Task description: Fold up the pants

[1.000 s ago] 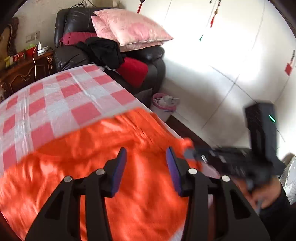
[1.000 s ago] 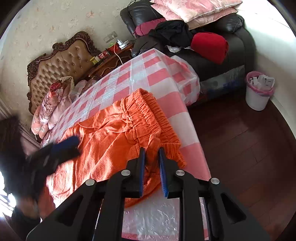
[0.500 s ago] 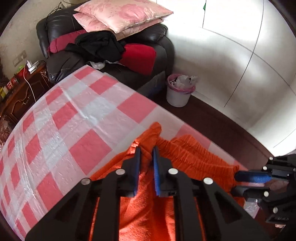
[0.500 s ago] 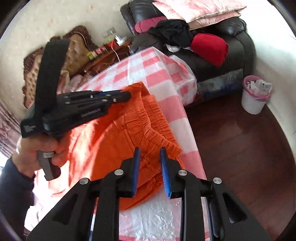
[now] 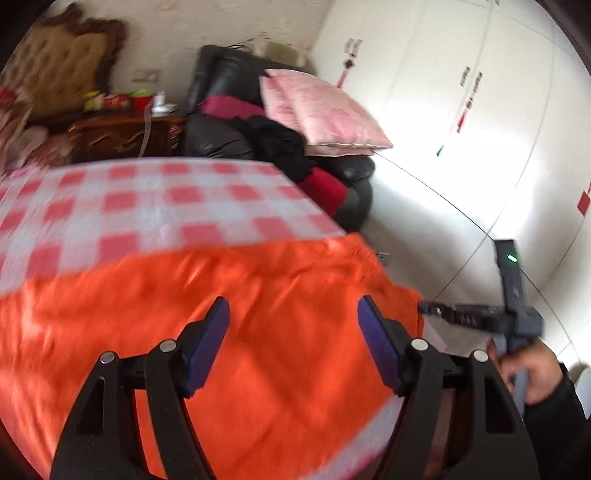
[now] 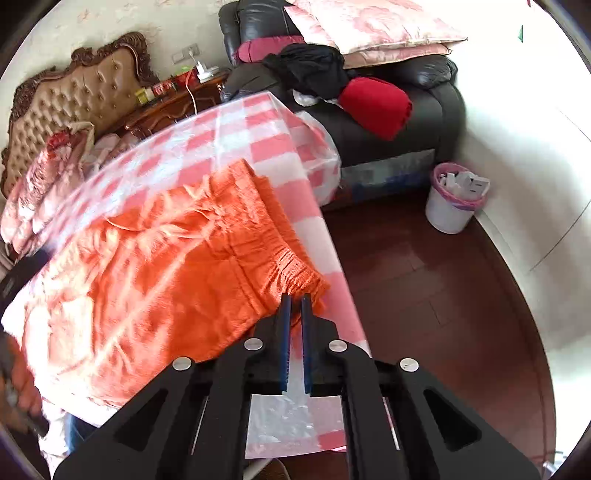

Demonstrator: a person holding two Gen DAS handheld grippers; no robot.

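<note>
Orange pants (image 6: pixel 162 258) lie spread on red-and-white checked tablecloth (image 6: pixel 258 125), waistband end toward the table's near corner, elastic gathers visible along the edge. Fabric wrinkled, fuzzy texture.

R gripper (image 6: pixel 295 301): fingers nearly together, narrow slit between blue pads; tips sit at the waistband corner (image 6: pixel 299 277). Orange cloth seems caught between the tips, though a small gap shows further back along the pads. Clear plastic sheet over the cloth shows under the gripper body.

L gripper (image 5: pixel 293 314): jaws spread wide, nothing between the pads; hovers over the pants' mid section (image 5: pixel 288 369). L view heavily motion-blurred, contact w/ fabric can't tell. In that view the other gripper (image 5: pixel 480 314) appears at R edge of the pants, held in a hand (image 5: pixel 528 369), green LED lit on its upright.

Bkgd: black leather sofa (image 6: pixel 424 110) w/ pink pillows (image 6: pixel 369 26), red cushion (image 6: pixel 373 107), black garment (image 6: pixel 310 70). White bin w/ pink liner (image 6: pixel 454 199) on dark wood floor (image 6: pixel 424 314). Tufted headboard (image 6: pixel 74 99) and wooden side table (image 6: pixel 170 107) behind.
</note>
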